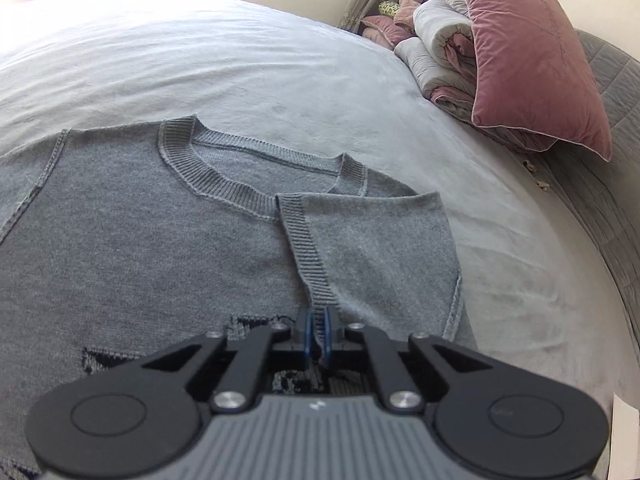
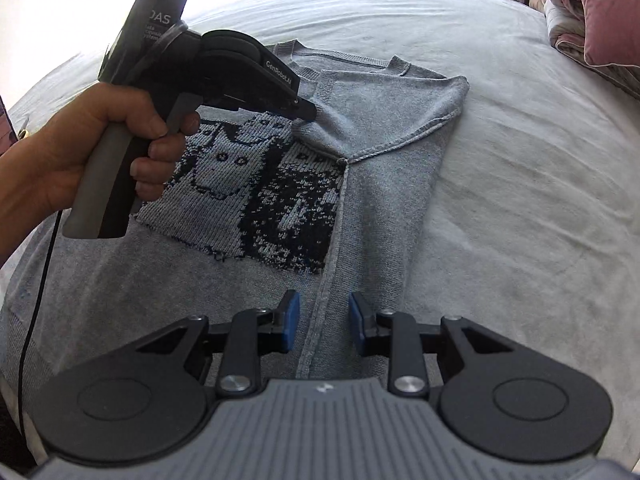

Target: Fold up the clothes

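A grey knit sweater [image 1: 120, 240] with a dark patterned panel [image 2: 256, 200] lies flat on the bed, neck away from me. Its right side and sleeve are folded inward over the body [image 2: 384, 168]. My left gripper [image 1: 316, 332] is shut on the ribbed sleeve cuff [image 1: 308, 256], holding it over the chest; it also shows in the right wrist view [image 2: 310, 114], held by a hand. My right gripper [image 2: 323, 320] is open, its blue pads either side of the folded edge [image 2: 320, 320] near the hem, gripping nothing.
The bed has a pale grey sheet [image 1: 200, 60]. A pink pillow [image 1: 532, 56] and rolled grey duvets [image 1: 444, 52] are stacked at the far right, by a quilted grey bed edge [image 1: 612, 120]. A black cable [image 2: 36, 300] hangs at the left.
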